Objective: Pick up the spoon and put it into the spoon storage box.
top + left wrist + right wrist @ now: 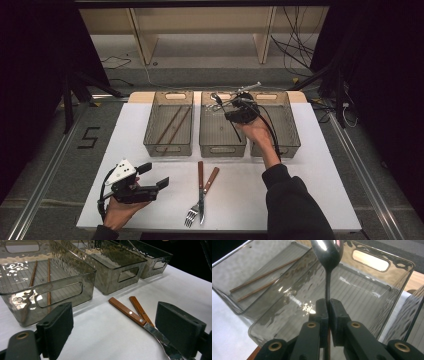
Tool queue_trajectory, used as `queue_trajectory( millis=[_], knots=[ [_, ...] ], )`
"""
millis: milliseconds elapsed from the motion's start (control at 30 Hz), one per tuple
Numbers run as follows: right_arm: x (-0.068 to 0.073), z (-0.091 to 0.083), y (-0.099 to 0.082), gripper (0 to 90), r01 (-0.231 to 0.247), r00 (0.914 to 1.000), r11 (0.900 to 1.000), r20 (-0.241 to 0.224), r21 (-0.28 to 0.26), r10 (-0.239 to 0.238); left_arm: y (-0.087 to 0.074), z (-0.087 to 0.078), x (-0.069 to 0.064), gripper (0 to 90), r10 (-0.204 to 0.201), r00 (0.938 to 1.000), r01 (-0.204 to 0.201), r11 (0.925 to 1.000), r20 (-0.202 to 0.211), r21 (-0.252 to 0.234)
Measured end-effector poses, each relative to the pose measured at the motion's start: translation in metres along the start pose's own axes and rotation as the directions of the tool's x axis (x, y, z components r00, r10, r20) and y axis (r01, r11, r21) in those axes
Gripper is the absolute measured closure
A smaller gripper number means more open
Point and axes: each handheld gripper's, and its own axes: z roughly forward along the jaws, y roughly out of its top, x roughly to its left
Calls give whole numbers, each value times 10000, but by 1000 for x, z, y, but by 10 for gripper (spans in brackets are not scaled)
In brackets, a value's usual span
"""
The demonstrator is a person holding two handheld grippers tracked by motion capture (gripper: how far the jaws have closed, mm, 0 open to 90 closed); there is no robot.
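Right gripper (328, 311) is clamped on a shiny steel spoon (327, 250), poised over the middle smoked-plastic bin (222, 145) near the table's far edge. Next: lower, release. Left gripper (150, 176) waits open by the near-left corner.

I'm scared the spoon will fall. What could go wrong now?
1. The right gripper pinches only the thin neck of the spoon, so the spoon could swivel or slip before it is low inside the middle bin.
2. The left bin with the chopsticks sits right beside it, so a dropped spoon might land in the wrong bin.
3. A low jaw might bump a bin's wall.
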Motion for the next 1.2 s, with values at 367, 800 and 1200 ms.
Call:
queue_trajectory(
  millis=[367, 800, 1200],
  knots=[
    [-1, 11, -3, 860, -358, 9993, 9991, 92, 237, 356, 0, -1, 0, 147, 19, 10000, -19, 10000, -7, 5],
    [-5, 20, -12, 856, -677, 9975, 9970, 209, 369, 670, 0, -1, 0, 147, 18, 10000, -18, 10000, 4, -24],
    [-11, 19, -16, 699, -1103, 9939, 9934, -23, 323, 1104, 0, 0, 0, 147, -39, 10000, 39, 10000, 34, -50]
  ],
)
